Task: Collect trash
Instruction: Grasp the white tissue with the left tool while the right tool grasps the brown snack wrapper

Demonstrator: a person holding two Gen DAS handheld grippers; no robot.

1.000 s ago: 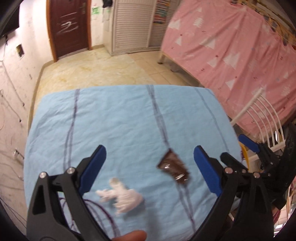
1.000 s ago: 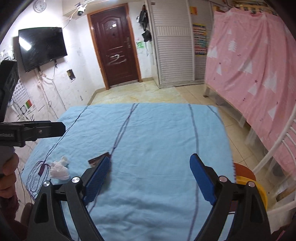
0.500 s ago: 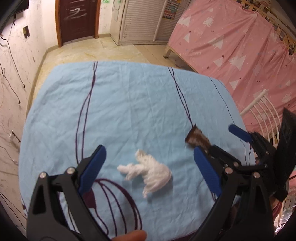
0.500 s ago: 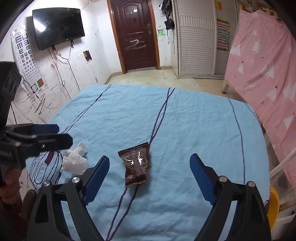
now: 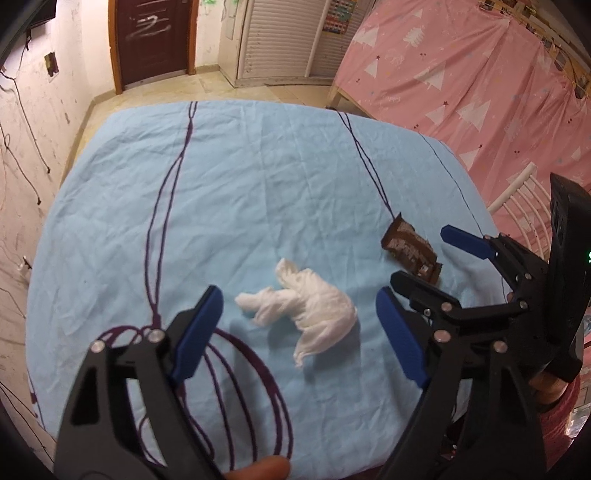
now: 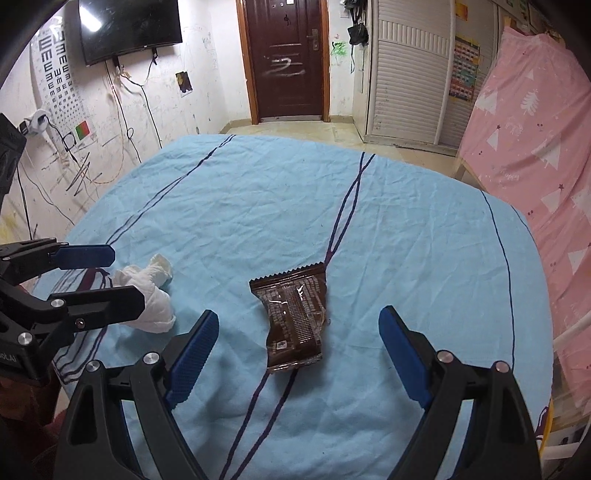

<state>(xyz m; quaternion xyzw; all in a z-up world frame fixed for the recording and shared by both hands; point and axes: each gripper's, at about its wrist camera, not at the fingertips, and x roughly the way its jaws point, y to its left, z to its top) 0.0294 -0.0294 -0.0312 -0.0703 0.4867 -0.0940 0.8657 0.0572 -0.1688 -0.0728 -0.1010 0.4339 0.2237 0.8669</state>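
Both grippers' fingers are parted and hold nothing: the left gripper (image 5: 299, 332) is closing its jaws around the crumpled white tissue (image 5: 301, 308) without touching it, while the right gripper (image 6: 299, 347) stands wide over the brown wrapper (image 6: 293, 317). On the blue sheet (image 5: 258, 184), the wrapper lies just right of the tissue. Lower each until the pads flank its piece, then pinch gently without catching the sheet.

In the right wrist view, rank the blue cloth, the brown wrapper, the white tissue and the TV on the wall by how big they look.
1. blue cloth, by far the largest.
2. TV, though it is far off, so its true size is not comparable.
3. brown wrapper.
4. white tissue, partly hidden behind the left gripper, so third versus fourth is unsure.
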